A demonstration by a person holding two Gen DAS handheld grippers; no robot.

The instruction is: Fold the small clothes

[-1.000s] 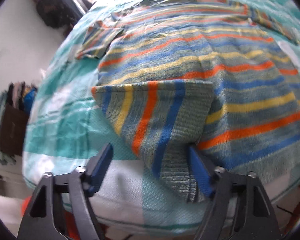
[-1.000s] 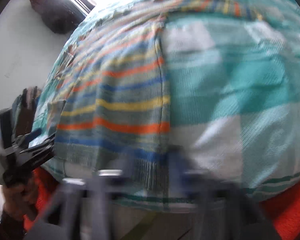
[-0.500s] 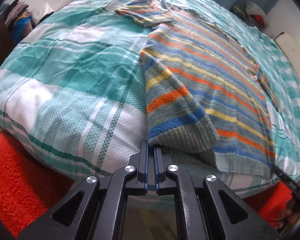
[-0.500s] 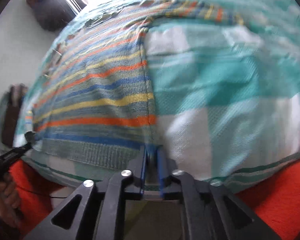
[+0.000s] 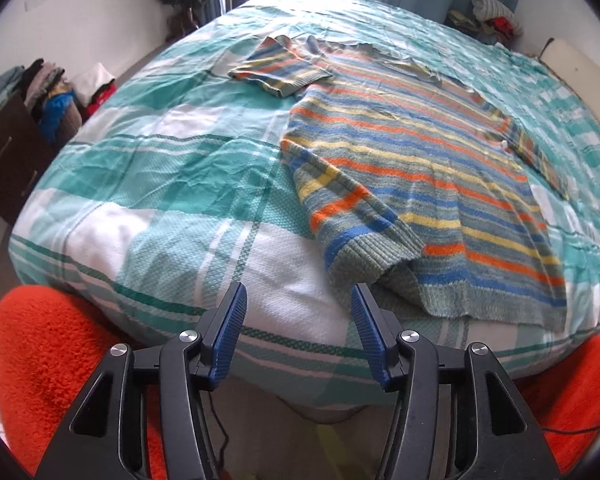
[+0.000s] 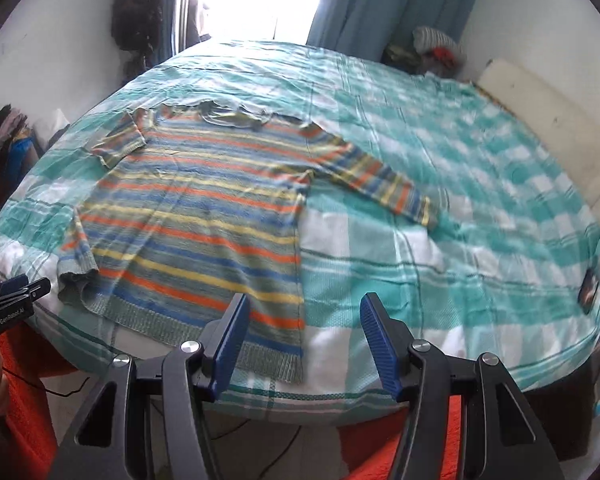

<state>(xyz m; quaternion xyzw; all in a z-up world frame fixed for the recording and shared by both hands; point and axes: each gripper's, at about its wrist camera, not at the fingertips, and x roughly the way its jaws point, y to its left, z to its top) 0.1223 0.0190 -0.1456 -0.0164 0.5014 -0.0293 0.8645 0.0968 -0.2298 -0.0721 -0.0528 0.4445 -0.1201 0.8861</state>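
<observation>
A striped knit sweater in grey, blue, orange and yellow lies flat on the bed; it also shows in the right wrist view. Its near left hem corner is folded over onto the body. One sleeve is folded at the far left; the other sleeve stretches out to the right. My left gripper is open and empty, just short of the folded corner. My right gripper is open and empty above the hem's right corner. The left gripper shows at the right view's left edge.
The bed has a teal and white checked cover. An orange blanket hangs below the front edge. A dark dresser with piled clothes stands left. More clothes lie at the far corner beside a curtain.
Both grippers were shut at the sweater's hem half a second ago; now both are open and pulled back from the bed. The hem lies released, its left corner folded over.
</observation>
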